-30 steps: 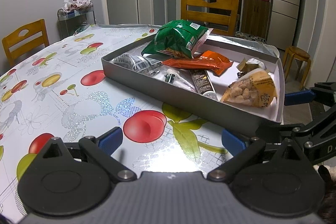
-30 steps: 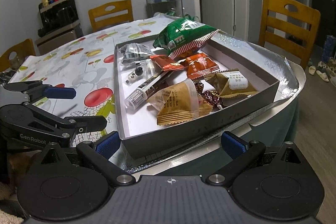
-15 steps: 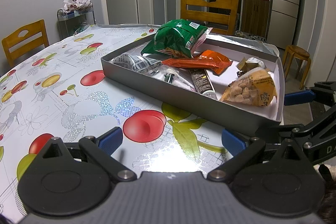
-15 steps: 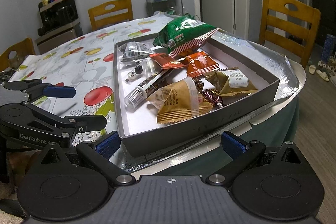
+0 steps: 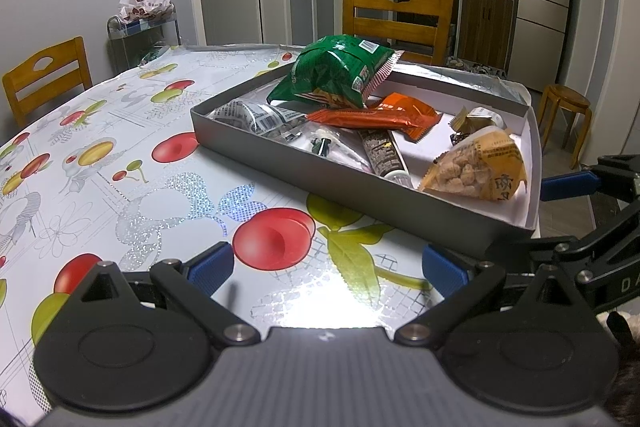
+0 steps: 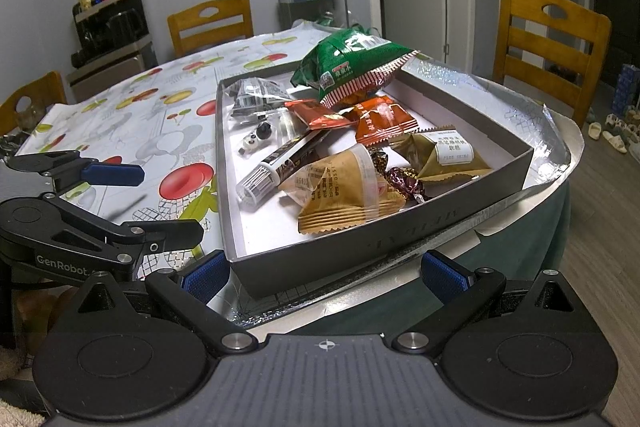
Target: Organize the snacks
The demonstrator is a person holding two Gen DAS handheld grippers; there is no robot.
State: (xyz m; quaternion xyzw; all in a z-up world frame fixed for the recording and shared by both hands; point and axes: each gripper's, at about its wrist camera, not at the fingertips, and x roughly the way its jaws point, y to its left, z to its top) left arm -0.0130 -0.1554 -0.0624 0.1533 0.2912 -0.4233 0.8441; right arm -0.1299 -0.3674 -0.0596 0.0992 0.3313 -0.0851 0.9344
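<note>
A grey shallow box (image 5: 360, 193) (image 6: 376, 247) on the fruit-print table holds several snacks: a green bag (image 5: 336, 71) (image 6: 352, 63) at the far end, orange packets (image 5: 372, 117) (image 6: 382, 121), a dark stick pack (image 6: 284, 163), a yellow peanut bag (image 5: 476, 167) (image 6: 344, 191) and a gold pouch (image 6: 444, 155). My left gripper (image 5: 326, 267) is open and empty over the tablecloth, short of the box's long side. My right gripper (image 6: 324, 277) is open and empty at the box's near corner by the table edge.
Wooden chairs (image 5: 396, 15) (image 6: 552, 43) stand around the table. A wire rack with a white bag (image 5: 142, 7) stands by the wall. A stool (image 5: 568, 119) and fridge are at the right. The table edge (image 6: 520, 199) runs just past the box.
</note>
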